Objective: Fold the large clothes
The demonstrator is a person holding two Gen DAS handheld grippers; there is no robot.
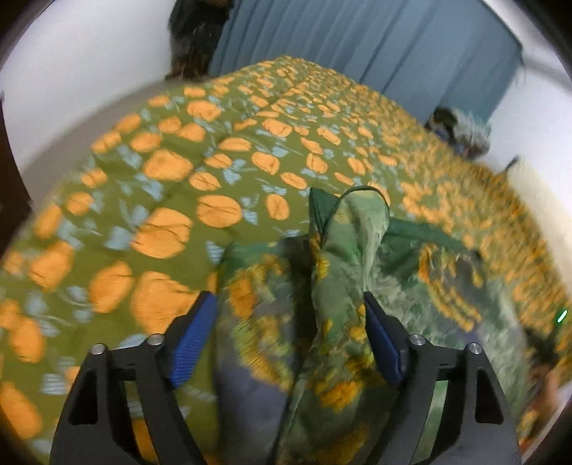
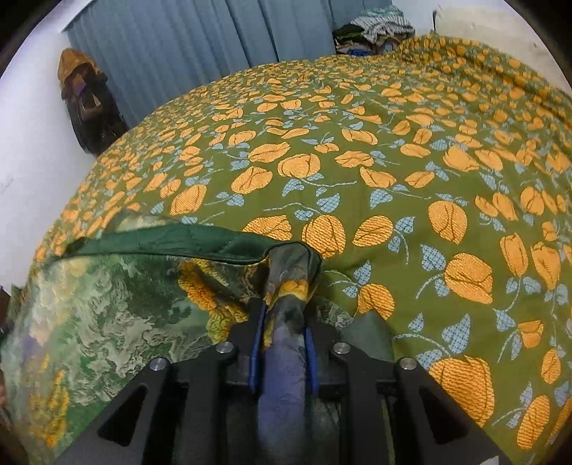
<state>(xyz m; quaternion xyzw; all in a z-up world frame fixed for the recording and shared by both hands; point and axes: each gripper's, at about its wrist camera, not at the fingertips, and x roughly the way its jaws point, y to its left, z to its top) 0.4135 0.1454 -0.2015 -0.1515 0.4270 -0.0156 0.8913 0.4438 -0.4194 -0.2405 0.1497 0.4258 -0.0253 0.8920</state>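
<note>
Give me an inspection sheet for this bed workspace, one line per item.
Surface: bedspread, olive with orange flowers, covers the bed.
Job's things: green printed garment with dark green quilted edge, bunched at the near edge.
Clutter: clothes pile beyond the far corner.
Grippers: left gripper open, fabric between its blue pads but loose; right gripper shut on a gathered fold of the garment.
Cables: nothing seen.
Surroundings: blue curtain, white wall, hooded jacket hanging on it.

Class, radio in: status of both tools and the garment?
Left tool open, garment loose between pads. Right tool shut on garment corner. Bedspread underneath, nothing blocking.
</note>
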